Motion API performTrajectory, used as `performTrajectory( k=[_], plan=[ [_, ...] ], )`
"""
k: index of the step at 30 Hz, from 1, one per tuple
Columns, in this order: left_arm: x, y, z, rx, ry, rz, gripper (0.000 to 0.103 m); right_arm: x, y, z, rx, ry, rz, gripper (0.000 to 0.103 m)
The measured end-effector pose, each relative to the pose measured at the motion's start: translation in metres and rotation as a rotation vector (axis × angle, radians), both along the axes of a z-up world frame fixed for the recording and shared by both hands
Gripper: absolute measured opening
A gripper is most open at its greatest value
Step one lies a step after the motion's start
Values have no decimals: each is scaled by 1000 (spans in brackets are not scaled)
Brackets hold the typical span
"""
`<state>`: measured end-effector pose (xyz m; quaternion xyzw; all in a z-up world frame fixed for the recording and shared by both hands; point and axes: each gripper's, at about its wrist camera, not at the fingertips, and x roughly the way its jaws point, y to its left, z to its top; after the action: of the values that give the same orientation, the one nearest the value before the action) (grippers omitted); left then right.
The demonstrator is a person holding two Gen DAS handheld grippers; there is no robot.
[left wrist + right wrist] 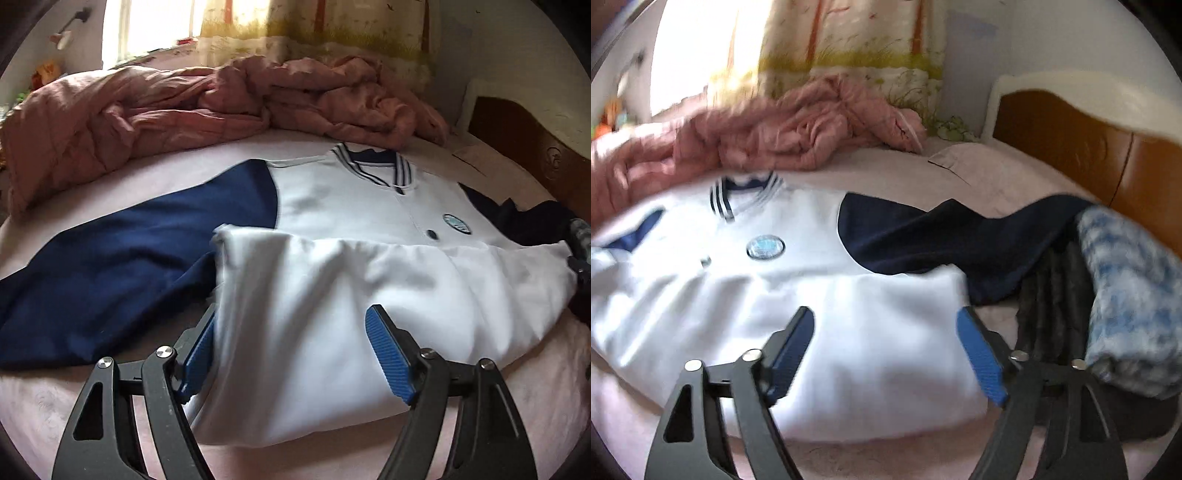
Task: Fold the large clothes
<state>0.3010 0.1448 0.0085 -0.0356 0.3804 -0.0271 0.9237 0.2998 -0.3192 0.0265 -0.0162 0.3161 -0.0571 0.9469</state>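
My left gripper (295, 350) and right gripper (886, 350) gape wide, empty, above the jacket (332, 206) on the bed (480, 424); hem apparently folded up; next I fold each navy sleeve (129, 258) squarely inward.

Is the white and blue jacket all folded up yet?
Not yet. Done: the jacket's bottom half is folded up over its front. In hand: nothing; the left tool and right tool are open. Left: both navy sleeves lie spread out.
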Motion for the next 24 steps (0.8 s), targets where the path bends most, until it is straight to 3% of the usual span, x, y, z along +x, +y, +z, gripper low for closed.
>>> performTrajectory(
  k=[3,5,6,7,9,11,12,13,16,18,20,22,23,24],
  plan=[
    [4,8,-12,-15,36,29,75,-2,-21,-10,88,-1,-11,86],
    [8,16,-22,-96,57,23,45,3,-27,-19,106,43,0,86],
    [8,19,-26,-139,58,12,18,6,-29,-25,114,66,8,86],
    [7,22,-27,-151,49,21,7,8,-31,-29,123,68,18,86],
    [-1,26,-22,-165,-15,37,5,10,-34,-35,131,49,18,85],
    [-15,29,-9,-143,-101,80,6,11,-32,-38,132,21,18,28],
    [-25,31,0,-144,-151,102,6,11,-30,-36,144,6,43,13],
    [-32,33,6,-150,-177,114,6,9,-25,-30,120,-43,31,9],
    [-37,29,11,-66,-165,147,3,1,-12,-11,76,-153,64,9],
    [-33,28,0,28,-129,166,3,7,-10,-8,74,-142,46,9],
    [-31,34,-14,-29,-91,130,4,26,-13,-21,58,-47,19,9],
    [-40,39,-18,-70,-104,120,7,36,-16,-40,22,21,-15,15],
    [-44,41,-16,-85,-119,121,10,33,-19,-44,8,22,-30,19],
    [-49,42,-13,-96,-127,124,25,28,-20,-44,-3,6,-54,31]
  ],
)
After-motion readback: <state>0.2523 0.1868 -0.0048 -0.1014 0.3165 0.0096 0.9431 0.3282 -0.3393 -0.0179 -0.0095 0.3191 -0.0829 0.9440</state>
